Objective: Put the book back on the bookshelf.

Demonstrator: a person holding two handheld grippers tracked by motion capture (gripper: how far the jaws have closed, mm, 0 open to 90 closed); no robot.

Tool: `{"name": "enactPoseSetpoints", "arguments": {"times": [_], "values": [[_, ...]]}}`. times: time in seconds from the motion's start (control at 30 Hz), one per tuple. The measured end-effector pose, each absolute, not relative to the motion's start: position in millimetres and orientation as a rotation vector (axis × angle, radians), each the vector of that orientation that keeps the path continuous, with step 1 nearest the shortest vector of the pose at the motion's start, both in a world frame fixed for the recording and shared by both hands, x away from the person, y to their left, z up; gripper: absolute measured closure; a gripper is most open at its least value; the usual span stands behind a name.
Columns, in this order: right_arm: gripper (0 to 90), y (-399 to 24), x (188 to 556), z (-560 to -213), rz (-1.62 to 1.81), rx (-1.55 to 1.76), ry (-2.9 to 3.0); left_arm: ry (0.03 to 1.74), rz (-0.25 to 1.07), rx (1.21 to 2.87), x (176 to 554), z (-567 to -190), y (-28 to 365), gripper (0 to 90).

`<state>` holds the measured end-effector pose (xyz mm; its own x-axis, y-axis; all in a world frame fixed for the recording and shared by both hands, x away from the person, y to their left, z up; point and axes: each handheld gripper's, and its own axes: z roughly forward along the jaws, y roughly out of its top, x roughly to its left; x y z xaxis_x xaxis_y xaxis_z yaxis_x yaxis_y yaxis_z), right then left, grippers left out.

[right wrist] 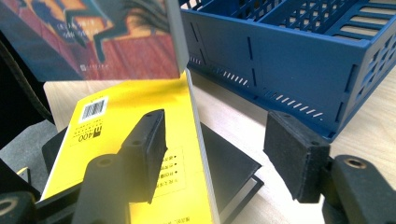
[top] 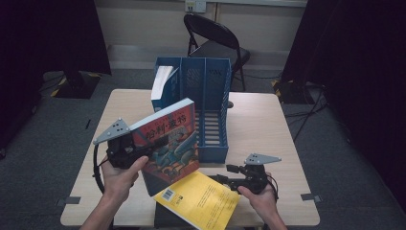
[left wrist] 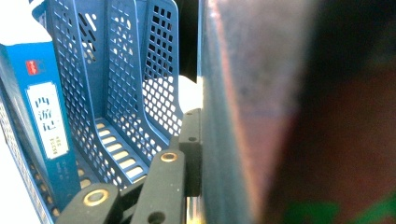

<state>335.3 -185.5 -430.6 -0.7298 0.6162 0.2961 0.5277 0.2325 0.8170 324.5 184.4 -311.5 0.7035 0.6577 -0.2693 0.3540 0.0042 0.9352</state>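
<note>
My left gripper (top: 147,151) is shut on a colourful picture-cover book (top: 170,139), holding it tilted above the table just left of the blue file rack (top: 216,81). In the left gripper view the book (left wrist: 261,116) is clamped against the jaw, with the rack (left wrist: 126,93) behind it. A yellow book (top: 198,201) lies at the table's front edge on a dark flat book (right wrist: 231,163). My right gripper (top: 223,180) is open at its right edge. In the right gripper view its jaws straddle the yellow book's (right wrist: 126,107) page edge without pressing it.
A blue book (top: 161,87) stands in the rack's left compartment; the other two compartments hold nothing. The rack sits mid-table on the light wooden table (top: 258,124). A black folding chair (top: 215,43) stands beyond the far edge.
</note>
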Motion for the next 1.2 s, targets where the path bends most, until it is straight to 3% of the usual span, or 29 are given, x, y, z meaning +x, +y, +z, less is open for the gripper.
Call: {"name": "enactPoseSetpoints", "arguments": {"times": [1.2], "values": [[37.2,-177.9,335.7,-436.9,1.471,1.101,2.461,0.935,0.405,1.551,358.2,-282.5,171.6,74.5]]}}
